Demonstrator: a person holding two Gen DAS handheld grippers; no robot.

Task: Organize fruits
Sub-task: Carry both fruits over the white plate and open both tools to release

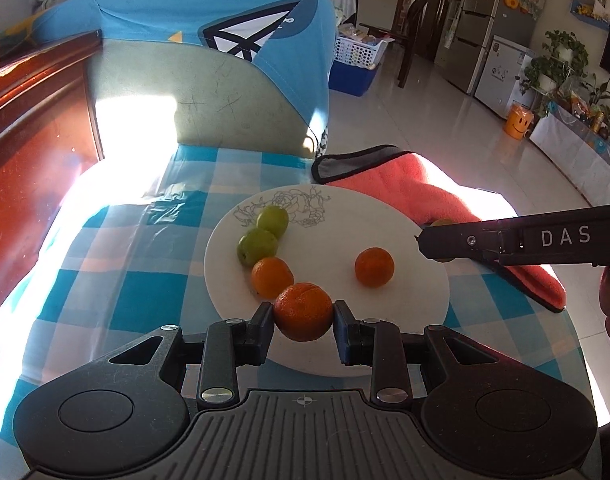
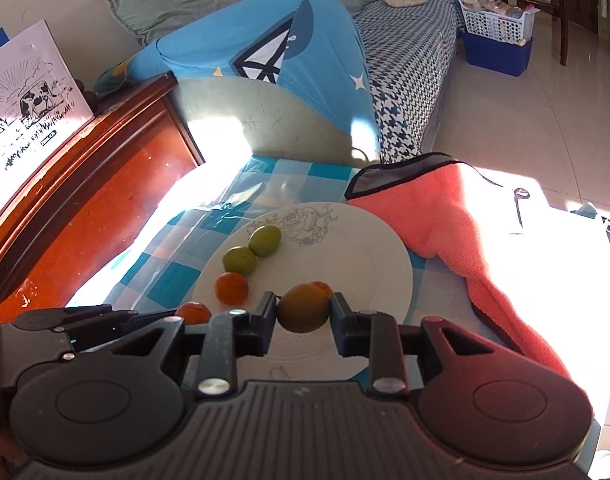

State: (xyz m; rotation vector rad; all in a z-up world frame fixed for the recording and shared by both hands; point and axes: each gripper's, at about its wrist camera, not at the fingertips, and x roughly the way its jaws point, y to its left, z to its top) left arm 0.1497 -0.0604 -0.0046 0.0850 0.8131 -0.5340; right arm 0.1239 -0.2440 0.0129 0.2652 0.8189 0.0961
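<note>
A white plate with a flower outline lies on the checked tablecloth. On it sit two green fruits, one orange next to them and another orange apart to the right. My left gripper is shut on a third orange above the plate's near edge. My right gripper is shut on a green-brown fruit above the plate; in the left wrist view it reaches in from the right over the plate's rim.
A pink towel with grey trim lies right of the plate. A red-brown wooden cabinet stands at the left. A seat back draped in blue cloth rises behind the table. The table's right side lies in bright sun.
</note>
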